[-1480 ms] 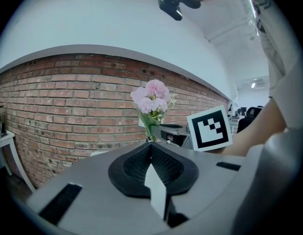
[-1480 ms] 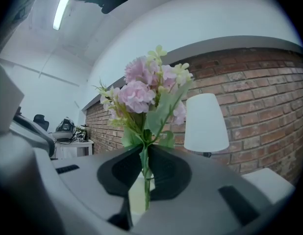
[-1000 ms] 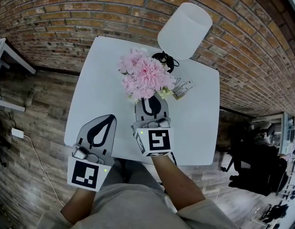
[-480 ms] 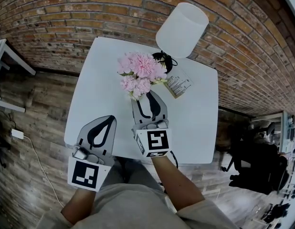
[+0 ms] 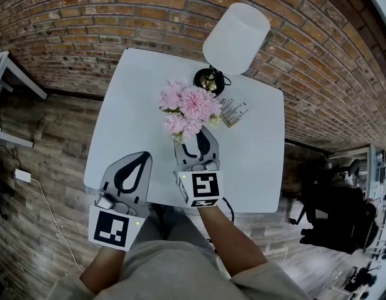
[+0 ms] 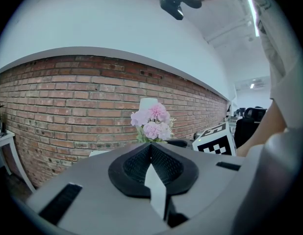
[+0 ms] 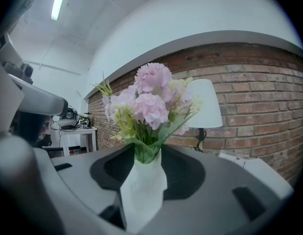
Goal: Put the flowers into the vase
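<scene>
Fingers of your left gripper [image 5: 142, 159] are pressed together on nothing. They sit over the near part of the tabletop [image 5: 130, 99], well to the left of the work. Your right gripper [image 5: 197, 144] is the one that matters. Its fingers have just been opening and now stand wide, with the white vase [image 7: 140, 190] upright between them. As far as I can judge, neither pad presses on it. The pink flowers [image 7: 150, 99] already sit in that vase, stems down in its mouth and heads rising above the fingers. Their long axis runs straight up, across the near-level line your fingers point along. Your next move looks like a straight pull back toward yourself. Don't drift sideways, or a finger may tip the vase. Beyond the fingertips, slightly right, stands the lamp [image 5: 235, 37].
</scene>
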